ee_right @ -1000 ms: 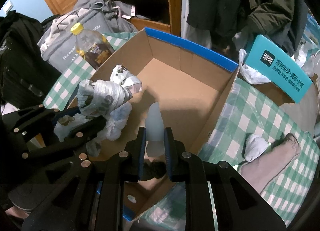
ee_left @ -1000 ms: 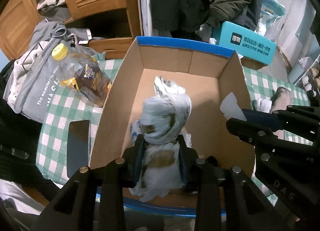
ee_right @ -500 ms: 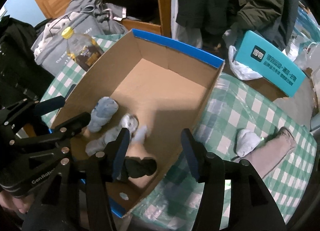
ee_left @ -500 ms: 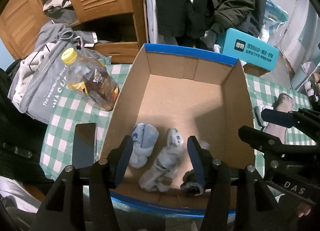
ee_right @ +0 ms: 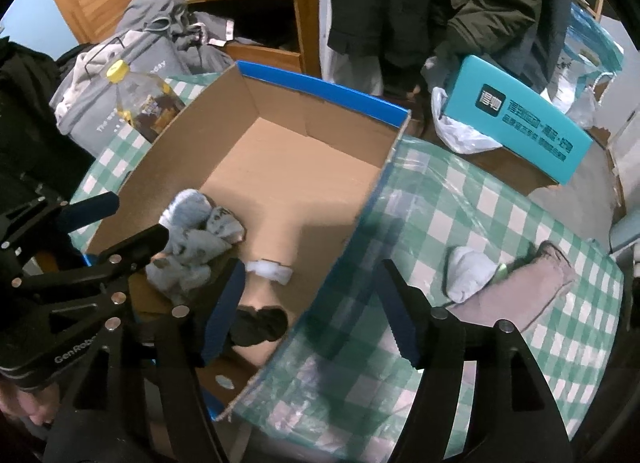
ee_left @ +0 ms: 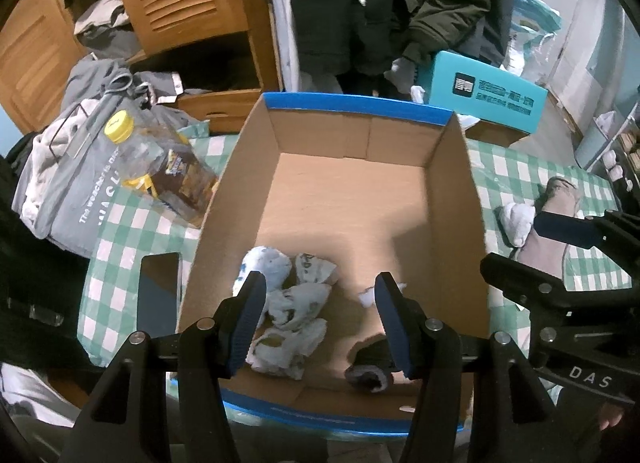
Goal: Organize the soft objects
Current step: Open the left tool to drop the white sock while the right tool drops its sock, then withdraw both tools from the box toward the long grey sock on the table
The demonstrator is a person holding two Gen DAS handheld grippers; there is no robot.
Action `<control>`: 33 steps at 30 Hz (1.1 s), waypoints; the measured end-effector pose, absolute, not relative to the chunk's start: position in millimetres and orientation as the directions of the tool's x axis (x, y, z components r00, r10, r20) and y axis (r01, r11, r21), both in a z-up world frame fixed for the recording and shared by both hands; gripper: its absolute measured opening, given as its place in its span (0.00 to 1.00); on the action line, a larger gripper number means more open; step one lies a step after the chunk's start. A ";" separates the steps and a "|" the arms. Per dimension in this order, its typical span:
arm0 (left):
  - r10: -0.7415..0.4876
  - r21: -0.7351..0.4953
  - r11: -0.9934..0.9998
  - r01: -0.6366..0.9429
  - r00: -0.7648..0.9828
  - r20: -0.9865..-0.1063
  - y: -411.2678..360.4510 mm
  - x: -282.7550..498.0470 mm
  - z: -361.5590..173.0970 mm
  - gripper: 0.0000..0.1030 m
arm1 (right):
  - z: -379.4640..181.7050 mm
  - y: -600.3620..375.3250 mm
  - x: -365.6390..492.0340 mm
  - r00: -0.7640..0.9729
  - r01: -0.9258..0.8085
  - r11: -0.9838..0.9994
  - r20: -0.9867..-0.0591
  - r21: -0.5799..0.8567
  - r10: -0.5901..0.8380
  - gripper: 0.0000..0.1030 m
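An open cardboard box (ee_left: 360,191) with a blue rim stands on the green checked table; it also shows in the right wrist view (ee_right: 280,167). Inside near the front lie a pale patterned sock bundle (ee_left: 292,315) (ee_right: 192,247), a small white sock (ee_right: 270,269) and a dark sock (ee_left: 370,369) (ee_right: 260,325). My left gripper (ee_left: 320,315) is open and empty above the box's front. My right gripper (ee_right: 310,307) is open and empty over the box's right wall. A white sock (ee_right: 468,271) and a tan sock (ee_right: 520,291) lie on the table to the right.
A plastic bottle (ee_left: 160,167) with a yellow cap lies left of the box, by a grey bag (ee_left: 72,191) and a dark phone (ee_left: 156,287). A teal carton (ee_right: 520,127) sits behind the table. Clothes hang at the back.
Both grippers have opened and dropped their socks into the box, then pulled back and up. The right gripper has swung right, toward the table beside the box.
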State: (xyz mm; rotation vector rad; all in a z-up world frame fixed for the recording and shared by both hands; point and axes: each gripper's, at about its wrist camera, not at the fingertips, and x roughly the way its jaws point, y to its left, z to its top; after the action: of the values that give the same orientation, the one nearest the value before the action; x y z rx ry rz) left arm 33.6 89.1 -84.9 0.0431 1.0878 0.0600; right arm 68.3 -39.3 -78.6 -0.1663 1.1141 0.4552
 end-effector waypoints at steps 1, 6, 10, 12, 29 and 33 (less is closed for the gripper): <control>0.069 0.066 0.998 -0.023 0.465 -0.883 86.3 33.7 -84.4 0.56 | -79.1 -42.0 68.4 0.360 -0.429 0.898 -0.893 0.096 0.268 0.67; 0.068 0.077 0.997 0.000 0.469 -0.881 73.3 34.0 -83.6 0.59 | -80.1 -58.1 69.3 0.367 -0.396 0.913 -0.894 0.098 0.256 0.67; 0.068 0.085 0.996 0.015 0.476 -0.877 64.1 33.9 -81.6 0.61 | -79.4 -73.7 69.4 0.377 -0.368 0.924 -0.893 0.100 0.247 0.68; 0.065 0.086 0.996 0.022 0.478 -0.876 59.5 33.8 -80.9 0.61 | -78.9 -80.1 68.7 0.381 -0.358 0.929 -0.893 0.098 0.241 0.68; 0.030 0.097 0.989 0.113 0.488 -0.872 9.9 35.0 -74.8 0.67 | -84.4 -148.8 60.8 0.394 -0.229 0.969 -0.901 0.098 0.184 0.70; 0.027 0.106 0.985 0.135 0.488 -0.872 -5.5 38.2 -72.7 0.67 | -81.4 -165.8 60.5 0.400 -0.199 0.975 -0.900 0.099 0.172 0.70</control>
State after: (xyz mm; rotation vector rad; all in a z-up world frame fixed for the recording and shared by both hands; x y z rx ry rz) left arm 38.2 -5.5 -72.7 0.1687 1.0598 -0.0664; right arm 60.5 -165.8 -81.4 -0.0258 1.1351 0.2347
